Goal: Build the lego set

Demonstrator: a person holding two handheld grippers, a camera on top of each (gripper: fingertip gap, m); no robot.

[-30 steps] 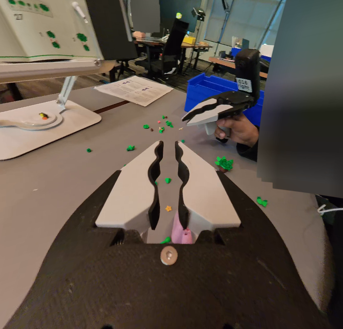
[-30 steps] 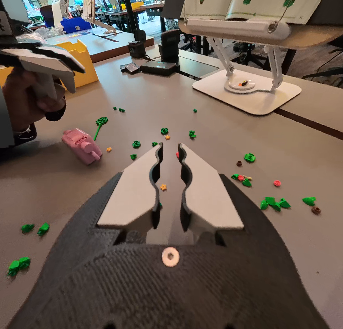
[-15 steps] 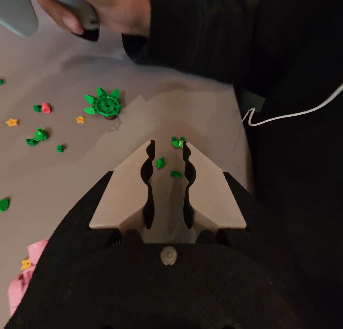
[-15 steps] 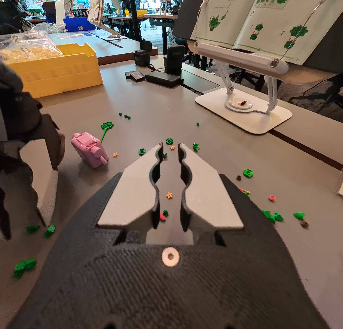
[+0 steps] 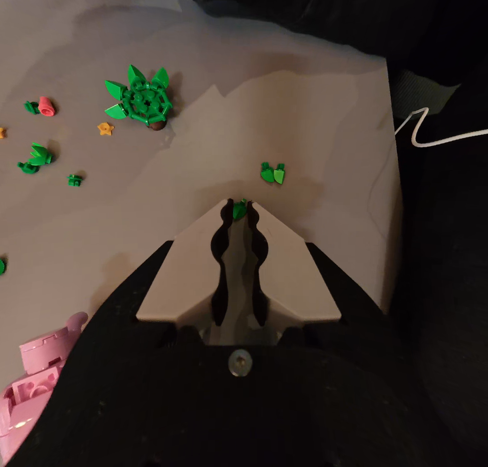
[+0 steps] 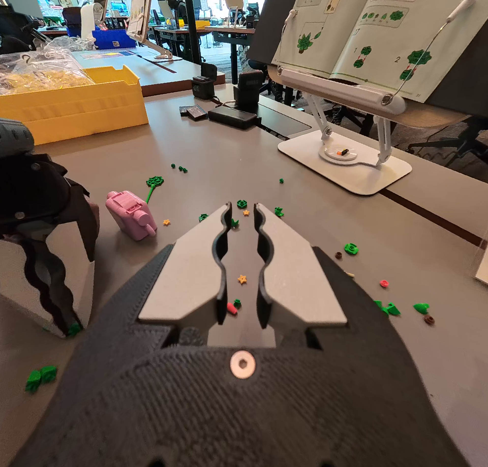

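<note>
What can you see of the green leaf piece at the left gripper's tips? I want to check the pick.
The green leaf piece is a small, glossy plastic leaf with a clip stub at one end and a tapered body. It sits between the tips of the left gripper, whose jaws have closed in on both sides of it. It is low at the grey table; whether it is lifted cannot be told.

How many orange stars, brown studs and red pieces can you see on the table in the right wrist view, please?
Orange stars: 3
Brown studs: 2
Red pieces: 2
Total: 7
</note>
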